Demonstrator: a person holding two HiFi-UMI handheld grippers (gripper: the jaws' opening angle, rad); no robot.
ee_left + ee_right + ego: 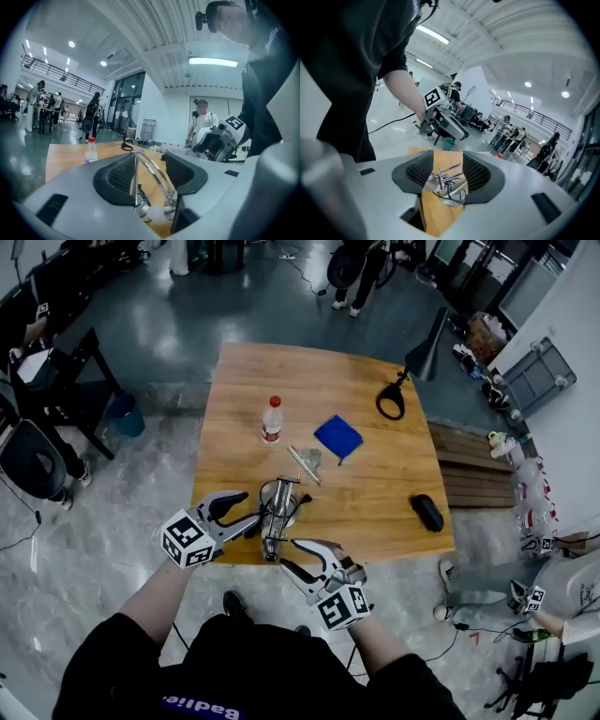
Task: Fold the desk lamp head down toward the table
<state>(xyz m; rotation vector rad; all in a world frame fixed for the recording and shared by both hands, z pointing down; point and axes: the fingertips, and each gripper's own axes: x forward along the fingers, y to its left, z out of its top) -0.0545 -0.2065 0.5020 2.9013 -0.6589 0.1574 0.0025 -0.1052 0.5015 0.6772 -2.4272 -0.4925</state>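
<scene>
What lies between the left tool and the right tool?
The metal desk lamp, at the near edge of the table, as the head view shows.

Left tongs [251,512]: jaws wide apart, nearly level (aimed inward).
Right tongs [287,554]: jaws wide apart, tilted downward.
Left forearm [155,601], right forearm [375,648]: bare, extended from black sleeves.

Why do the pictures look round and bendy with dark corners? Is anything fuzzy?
Left gripper view: a wide lens curves the room, darkens the corners, and the ceiling light glares. Right gripper view: same curving, the black shirt shows no detail. Head view: the table edges bow; the floor shines.
</scene>
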